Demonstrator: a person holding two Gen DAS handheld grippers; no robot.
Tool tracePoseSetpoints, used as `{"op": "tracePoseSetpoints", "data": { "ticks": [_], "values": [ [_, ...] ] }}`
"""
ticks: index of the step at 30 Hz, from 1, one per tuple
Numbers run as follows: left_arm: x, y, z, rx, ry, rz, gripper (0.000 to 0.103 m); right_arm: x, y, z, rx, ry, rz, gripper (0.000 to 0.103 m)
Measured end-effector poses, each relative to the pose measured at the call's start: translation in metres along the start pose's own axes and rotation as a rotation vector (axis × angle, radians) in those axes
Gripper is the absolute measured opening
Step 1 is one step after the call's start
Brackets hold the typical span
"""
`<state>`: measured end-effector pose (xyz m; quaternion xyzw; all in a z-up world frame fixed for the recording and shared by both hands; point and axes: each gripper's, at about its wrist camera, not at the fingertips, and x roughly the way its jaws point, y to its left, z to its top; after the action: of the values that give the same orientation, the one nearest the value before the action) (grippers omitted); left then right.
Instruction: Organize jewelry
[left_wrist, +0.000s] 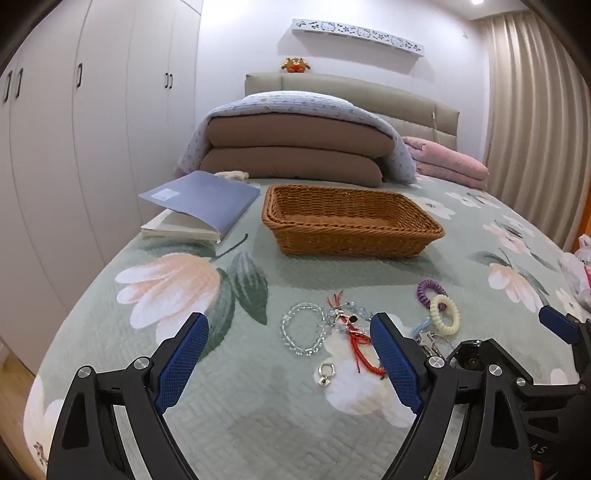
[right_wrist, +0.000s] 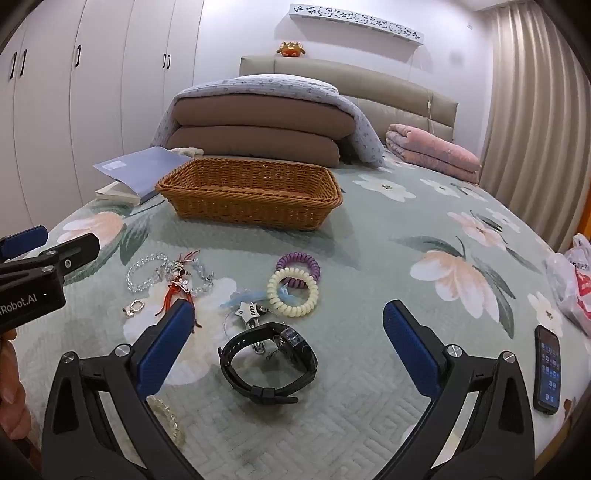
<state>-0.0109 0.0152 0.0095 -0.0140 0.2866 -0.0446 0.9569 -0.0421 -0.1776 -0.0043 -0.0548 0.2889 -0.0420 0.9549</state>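
Left gripper (left_wrist: 290, 341), right gripper (right_wrist: 289, 321): jaws spread, nothing held. Clear beaded bracelet (left_wrist: 302, 328), black strap wristwatch (right_wrist: 267, 363), cream coiled hair tie (right_wrist: 293, 292) on quilt; brown woven wicker basket (left_wrist: 351, 236) at 12 o'clock.

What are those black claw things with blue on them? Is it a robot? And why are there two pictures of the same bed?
No robot: a person holds two grabbing tools, each with a small camera looking along its jaws. One picture comes from the left gripper, the other from the right gripper. Both are open and hold nothing. On the bed lie a black watch, a clear bead bracelet, a red cord, a cream hair coil, a purple one and a phone. Behind them stands a basket, its inside mostly hidden.
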Motion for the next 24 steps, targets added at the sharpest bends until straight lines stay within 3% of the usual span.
{"op": "tracePoseSetpoints", "data": {
  "ticks": [24],
  "values": [
    [0.0027,-0.0007,-0.0031,0.01,0.013,-0.011,0.09,-0.0027,0.0026,0.0009,0.0,-0.004,0.002,0.103]
  ]
}}
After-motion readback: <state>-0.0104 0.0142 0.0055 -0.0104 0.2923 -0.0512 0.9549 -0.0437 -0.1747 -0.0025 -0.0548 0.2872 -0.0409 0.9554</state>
